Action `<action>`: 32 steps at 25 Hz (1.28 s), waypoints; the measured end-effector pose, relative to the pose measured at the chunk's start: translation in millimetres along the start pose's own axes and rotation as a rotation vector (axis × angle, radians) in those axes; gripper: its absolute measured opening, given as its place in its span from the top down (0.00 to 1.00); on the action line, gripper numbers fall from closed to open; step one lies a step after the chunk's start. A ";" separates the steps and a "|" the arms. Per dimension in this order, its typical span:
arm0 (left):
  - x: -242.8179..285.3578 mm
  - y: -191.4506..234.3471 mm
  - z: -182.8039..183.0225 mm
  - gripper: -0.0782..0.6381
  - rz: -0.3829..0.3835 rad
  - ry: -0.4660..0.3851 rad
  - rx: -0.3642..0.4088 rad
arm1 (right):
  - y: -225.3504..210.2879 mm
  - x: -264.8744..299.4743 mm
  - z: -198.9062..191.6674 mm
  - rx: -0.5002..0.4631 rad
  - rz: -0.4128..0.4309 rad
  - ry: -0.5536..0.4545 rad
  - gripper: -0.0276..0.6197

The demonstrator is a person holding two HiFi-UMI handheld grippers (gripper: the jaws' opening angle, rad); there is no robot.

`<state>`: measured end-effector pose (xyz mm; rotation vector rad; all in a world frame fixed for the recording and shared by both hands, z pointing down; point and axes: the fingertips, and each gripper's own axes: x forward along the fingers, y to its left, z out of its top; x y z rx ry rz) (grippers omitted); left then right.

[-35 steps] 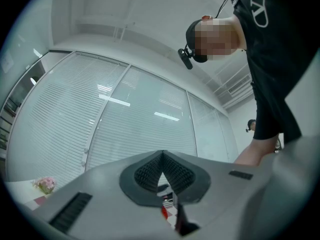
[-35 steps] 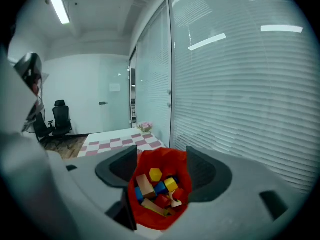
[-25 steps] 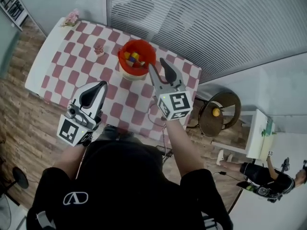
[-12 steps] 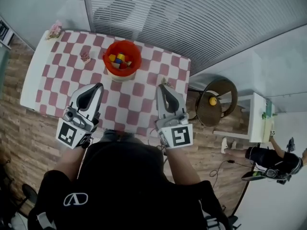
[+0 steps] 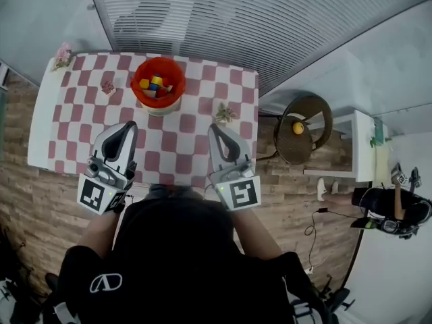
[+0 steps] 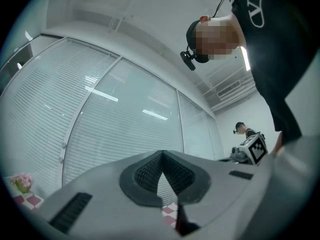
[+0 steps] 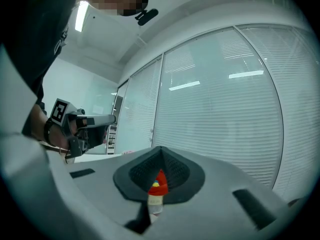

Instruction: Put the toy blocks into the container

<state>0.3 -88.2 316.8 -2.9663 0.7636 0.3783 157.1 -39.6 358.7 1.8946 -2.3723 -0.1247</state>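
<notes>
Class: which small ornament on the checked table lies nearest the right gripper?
The greenish ornament right of the red container; both others lie to its left.

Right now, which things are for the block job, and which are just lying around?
For the job:
red round container
colourful toy blocks inside it

Just lying about:
pink flower bunch
small pink trinket beside the container
small pale trinket
yellow ball on the round brown stool

Checkered table point(image 5: 183, 124), wooden floor point(image 5: 287, 204), slatted blinds point(image 5: 270, 25)
</notes>
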 end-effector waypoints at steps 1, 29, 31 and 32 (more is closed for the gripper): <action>0.1 -0.2 -0.1 0.88 0.000 0.001 0.000 | 0.0 0.0 -0.1 0.000 0.002 0.000 0.95; 6.9 -1.6 -3.8 0.88 0.010 0.015 0.036 | -3.4 3.0 5.8 -0.040 0.005 -0.042 0.96; 7.1 -2.7 -3.6 0.88 0.010 0.016 0.038 | -4.0 2.8 6.2 -0.046 0.005 -0.043 0.95; 7.2 -3.4 -3.4 0.88 0.009 0.016 0.039 | -4.3 2.7 6.3 -0.049 0.005 -0.043 0.96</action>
